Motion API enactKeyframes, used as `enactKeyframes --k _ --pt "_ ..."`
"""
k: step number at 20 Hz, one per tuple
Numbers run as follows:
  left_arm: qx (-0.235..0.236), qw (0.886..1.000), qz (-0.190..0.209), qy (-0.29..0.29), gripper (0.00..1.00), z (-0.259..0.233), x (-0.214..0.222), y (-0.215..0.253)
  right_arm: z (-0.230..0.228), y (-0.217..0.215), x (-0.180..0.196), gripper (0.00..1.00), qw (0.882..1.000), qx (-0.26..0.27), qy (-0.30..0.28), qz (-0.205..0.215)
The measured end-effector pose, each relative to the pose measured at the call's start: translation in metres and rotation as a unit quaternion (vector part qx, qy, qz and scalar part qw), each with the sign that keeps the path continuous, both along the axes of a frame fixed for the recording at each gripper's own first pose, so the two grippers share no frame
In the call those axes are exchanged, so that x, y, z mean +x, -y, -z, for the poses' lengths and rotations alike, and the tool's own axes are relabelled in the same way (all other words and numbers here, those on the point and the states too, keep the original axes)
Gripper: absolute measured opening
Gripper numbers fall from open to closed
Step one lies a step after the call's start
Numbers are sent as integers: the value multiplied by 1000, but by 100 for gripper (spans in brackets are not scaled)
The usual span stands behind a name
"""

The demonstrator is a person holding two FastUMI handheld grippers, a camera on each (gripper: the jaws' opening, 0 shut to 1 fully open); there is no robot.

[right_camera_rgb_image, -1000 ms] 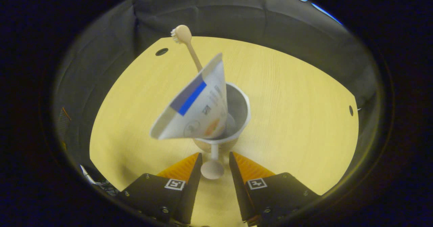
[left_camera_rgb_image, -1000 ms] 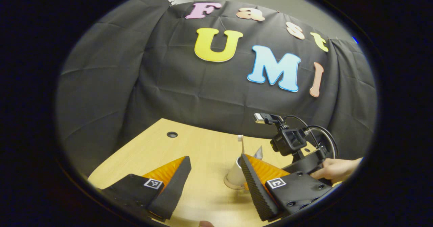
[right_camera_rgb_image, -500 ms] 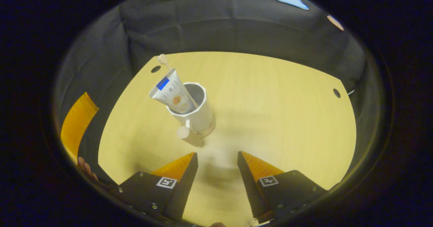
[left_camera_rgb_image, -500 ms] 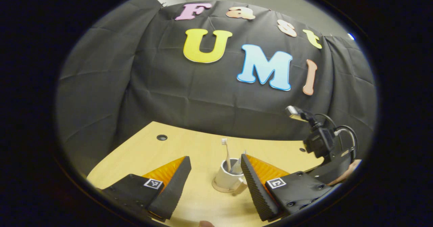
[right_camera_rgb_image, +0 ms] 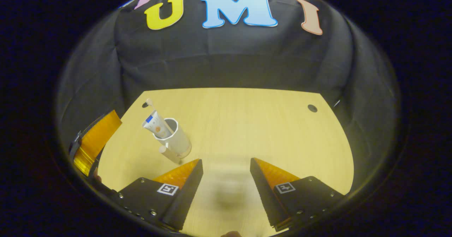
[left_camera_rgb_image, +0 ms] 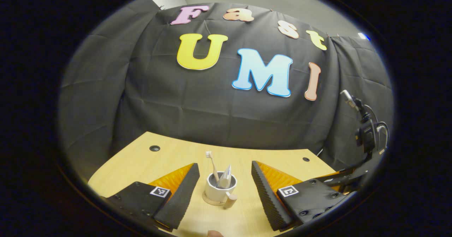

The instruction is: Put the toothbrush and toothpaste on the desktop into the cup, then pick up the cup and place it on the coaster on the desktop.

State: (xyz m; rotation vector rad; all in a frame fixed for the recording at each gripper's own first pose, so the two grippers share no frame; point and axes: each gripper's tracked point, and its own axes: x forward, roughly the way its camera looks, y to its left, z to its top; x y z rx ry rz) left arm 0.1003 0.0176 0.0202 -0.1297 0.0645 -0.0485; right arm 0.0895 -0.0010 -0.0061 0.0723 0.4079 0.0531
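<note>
Both of my grippers are open and hold nothing. In the left gripper view my left gripper (left_camera_rgb_image: 225, 191) frames the cup (left_camera_rgb_image: 220, 190) at lower centre, its pads wide on either side and clear of the cup. In the right gripper view my right gripper (right_camera_rgb_image: 226, 185) sits at the bottom of the frame over bare table (right_camera_rgb_image: 247, 124), with the cup (right_camera_rgb_image: 176, 140) off to the left of centre.

The cup stands upright on the coaster (left_camera_rgb_image: 212, 201), a thin round disc showing under its base. The toothbrush (left_camera_rgb_image: 212, 163) leans out of it bristles up, and the toothpaste (left_camera_rgb_image: 225, 177) stands in it flat end up. By how things lie, I judge the task done.

The cup looks like stiff white plastic or ceramic, I cannot tell which, with a smooth wall that could slip under a light squeeze. It has a side handle ending in a round tan knob (left_camera_rgb_image: 230, 200), towards me in the left gripper view. That stalk is narrow and gives the pads a definite thing to close on, so I would take it there or across the wall low down. The load looks light but top-heavy: the tube and brush lean to one side (right_camera_rgb_image: 155, 122), so a fast tilt could tip them out. The tube is soft and would dent if pinched.
</note>
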Motion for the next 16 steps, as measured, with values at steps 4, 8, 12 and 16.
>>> enactKeyframes --k 4,8,12,16 --pt "-3 1000 -14 22 95 -23 -6 3 -27 15 -7 84 998 -25 62 4" --pt "8 999 -25 48 95 -44 -17 6 -60 22 -14 84 988 -55 143 -3" --pt "14 997 -31 64 95 -54 -26 10 -88 14 -30 84 969 -82 231 -8" --pt "10 995 -41 87 99 -69 -39 11 -117 9 -48 84 945 -110 308 -12"
